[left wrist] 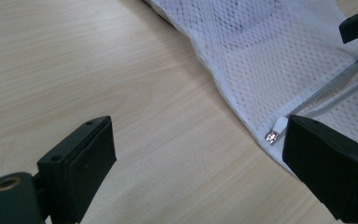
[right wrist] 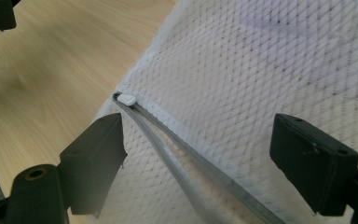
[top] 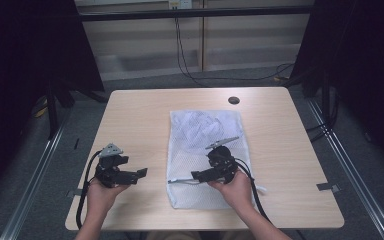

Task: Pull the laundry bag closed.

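A white mesh bag (top: 227, 131) lies flat in the middle of the wooden table (top: 140, 115), with crumpled pale fabric (top: 200, 125) showing through its far half. A grey zipper (top: 181, 181) crosses its near end, and the zipper's teeth (right wrist: 186, 154) are parted. The white zipper pull (right wrist: 127, 99) sits at the bag's left edge, and it also appears as the pull (left wrist: 276, 132) in the left gripper view. My right gripper (top: 196, 175) hovers open over the zipper (right wrist: 200, 135). My left gripper (top: 140, 173) is open above bare wood left of the bag (left wrist: 200, 140).
A dark round hole (top: 234, 100) sits near the table's far edge. Black curtains hang at both sides, and cables (top: 190, 75) run over the floor behind. Metal rails (top: 350, 160) flank the table. Bare wood lies to the left of and beyond the bag.
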Demonstrator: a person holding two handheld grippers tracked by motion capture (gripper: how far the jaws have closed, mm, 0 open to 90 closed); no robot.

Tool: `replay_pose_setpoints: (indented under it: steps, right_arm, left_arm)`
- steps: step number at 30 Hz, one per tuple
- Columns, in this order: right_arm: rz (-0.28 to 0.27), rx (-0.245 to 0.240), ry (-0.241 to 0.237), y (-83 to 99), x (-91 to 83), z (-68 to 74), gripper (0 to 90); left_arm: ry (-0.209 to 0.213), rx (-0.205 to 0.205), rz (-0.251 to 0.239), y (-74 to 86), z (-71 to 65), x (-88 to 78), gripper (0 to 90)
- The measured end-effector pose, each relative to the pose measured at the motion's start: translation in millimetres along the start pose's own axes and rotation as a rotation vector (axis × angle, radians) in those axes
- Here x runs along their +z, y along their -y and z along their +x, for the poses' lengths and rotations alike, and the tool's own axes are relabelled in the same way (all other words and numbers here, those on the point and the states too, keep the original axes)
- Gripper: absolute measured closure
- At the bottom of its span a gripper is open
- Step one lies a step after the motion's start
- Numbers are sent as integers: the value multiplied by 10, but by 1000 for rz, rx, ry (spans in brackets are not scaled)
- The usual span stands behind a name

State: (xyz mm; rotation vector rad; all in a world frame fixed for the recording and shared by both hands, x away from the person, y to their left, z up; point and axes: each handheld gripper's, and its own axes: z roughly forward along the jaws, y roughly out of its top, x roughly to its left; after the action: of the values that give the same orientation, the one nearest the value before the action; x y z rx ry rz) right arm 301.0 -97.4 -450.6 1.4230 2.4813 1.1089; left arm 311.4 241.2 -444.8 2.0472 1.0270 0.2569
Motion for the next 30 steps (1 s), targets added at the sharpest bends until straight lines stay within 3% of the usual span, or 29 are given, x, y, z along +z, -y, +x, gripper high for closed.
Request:
replay_pose_setpoints:
  steps: [15,20,30]
  right_arm:
    - [12,11,-38,-30,142,98,206]
    - [23,22,-56,-32,192,144,249]
    - [29,-1,-93,-34,285,181,344]
  left_arm:
    - [-5,-7,0,5,11,-4,97]
    - [-7,-8,-1,3,17,-4,97]
    - [-2,-7,1,3,23,-9,97]
